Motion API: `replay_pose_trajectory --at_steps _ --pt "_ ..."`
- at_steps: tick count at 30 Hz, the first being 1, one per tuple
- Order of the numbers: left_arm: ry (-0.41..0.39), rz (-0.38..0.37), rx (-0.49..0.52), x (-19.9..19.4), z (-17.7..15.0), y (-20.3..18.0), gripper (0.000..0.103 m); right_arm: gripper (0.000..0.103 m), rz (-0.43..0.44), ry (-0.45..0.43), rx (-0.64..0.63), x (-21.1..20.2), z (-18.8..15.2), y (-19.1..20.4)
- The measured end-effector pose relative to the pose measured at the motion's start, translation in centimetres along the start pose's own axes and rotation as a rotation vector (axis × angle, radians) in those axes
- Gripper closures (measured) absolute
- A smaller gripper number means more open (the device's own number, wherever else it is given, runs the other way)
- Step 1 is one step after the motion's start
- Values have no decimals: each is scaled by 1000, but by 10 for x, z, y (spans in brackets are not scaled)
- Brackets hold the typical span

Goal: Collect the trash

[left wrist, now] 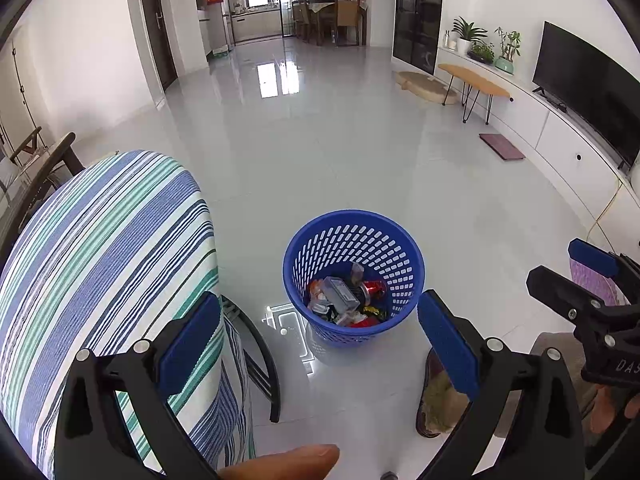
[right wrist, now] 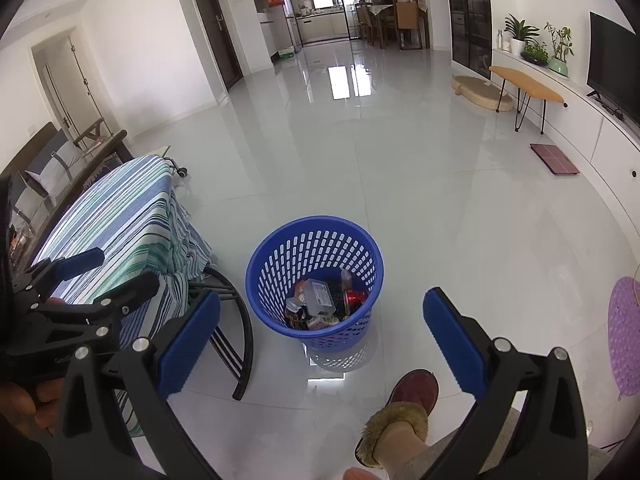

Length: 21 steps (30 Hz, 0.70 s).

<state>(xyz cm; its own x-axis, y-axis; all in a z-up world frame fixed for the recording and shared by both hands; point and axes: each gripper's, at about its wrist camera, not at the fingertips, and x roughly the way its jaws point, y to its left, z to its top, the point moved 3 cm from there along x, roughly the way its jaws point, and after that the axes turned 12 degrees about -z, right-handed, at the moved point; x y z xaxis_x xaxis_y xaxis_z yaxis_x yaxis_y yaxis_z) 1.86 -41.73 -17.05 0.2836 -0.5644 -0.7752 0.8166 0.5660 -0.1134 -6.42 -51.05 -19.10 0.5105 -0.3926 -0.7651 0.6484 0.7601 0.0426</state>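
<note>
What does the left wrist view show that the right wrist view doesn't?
Only the left wrist view shows the right claw from the side, open, with purple behind it. Only the right wrist view shows the whole purple mat, the left claw over the striped cloth, and the fur-lined slipper clearly. Both show the blue basket holding trash on the glossy floor.

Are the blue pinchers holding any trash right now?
No. The left gripper and right gripper are both open and empty; the trash sits in the blue basket.
</note>
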Motion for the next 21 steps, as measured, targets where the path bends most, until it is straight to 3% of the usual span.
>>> replay_pose_trajectory --at_steps 21 --pt "35 7 0 10 1 -5 5 5 -30 40 -42 6 -7 6"
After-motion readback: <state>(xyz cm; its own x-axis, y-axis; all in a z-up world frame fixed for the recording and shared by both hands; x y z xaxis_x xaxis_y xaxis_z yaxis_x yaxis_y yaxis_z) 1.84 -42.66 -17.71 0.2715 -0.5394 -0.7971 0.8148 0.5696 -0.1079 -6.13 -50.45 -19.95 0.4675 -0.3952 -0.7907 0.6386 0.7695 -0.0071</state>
